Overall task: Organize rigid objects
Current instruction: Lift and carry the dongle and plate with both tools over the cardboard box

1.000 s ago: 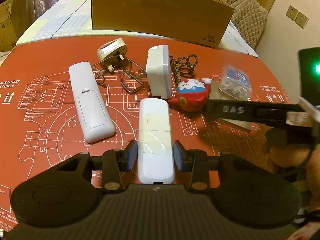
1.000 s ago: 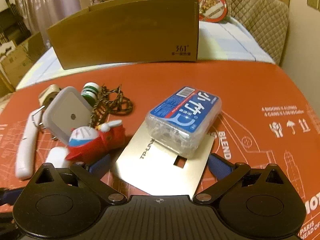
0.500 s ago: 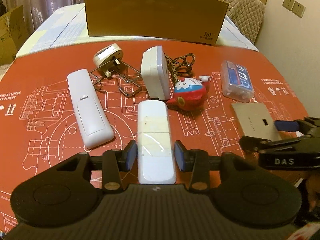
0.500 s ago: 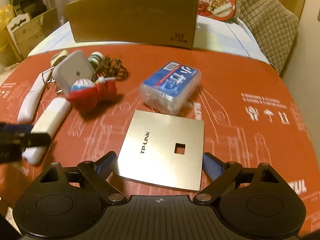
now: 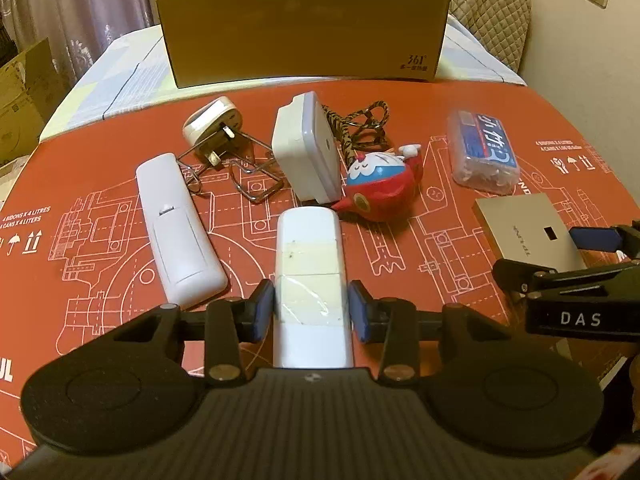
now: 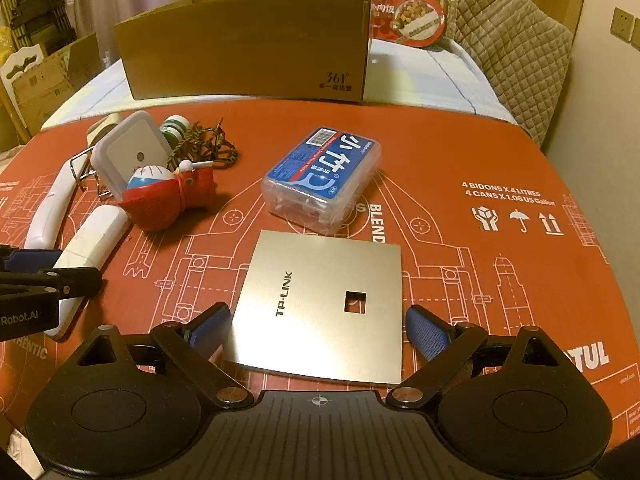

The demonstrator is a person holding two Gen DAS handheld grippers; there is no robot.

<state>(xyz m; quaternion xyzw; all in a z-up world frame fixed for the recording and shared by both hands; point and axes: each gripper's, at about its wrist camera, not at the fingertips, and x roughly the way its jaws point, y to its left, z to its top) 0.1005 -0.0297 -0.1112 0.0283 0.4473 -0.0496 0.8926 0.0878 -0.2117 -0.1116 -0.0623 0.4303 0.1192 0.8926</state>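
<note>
Left-wrist view: the left gripper (image 5: 311, 312) clamps a white taped oblong device (image 5: 310, 280) between its blue pads, over the red printed mat (image 5: 100, 240). Beyond it lie a white remote (image 5: 176, 228), a plug adapter (image 5: 212, 128), a wire clip (image 5: 256, 184), a white square box (image 5: 306, 152), a red toy figure (image 5: 380, 184) and a clear floss-pick box (image 5: 484, 156), with a cardboard box (image 5: 304, 28) behind. Right-wrist view: the right gripper (image 6: 318, 332) stands released, jaws wide on either side of a silver TP-LINK plate (image 6: 320, 304) lying flat on the mat; neither pad clearly presses the plate. The floss-pick box sits just beyond the plate.
</note>
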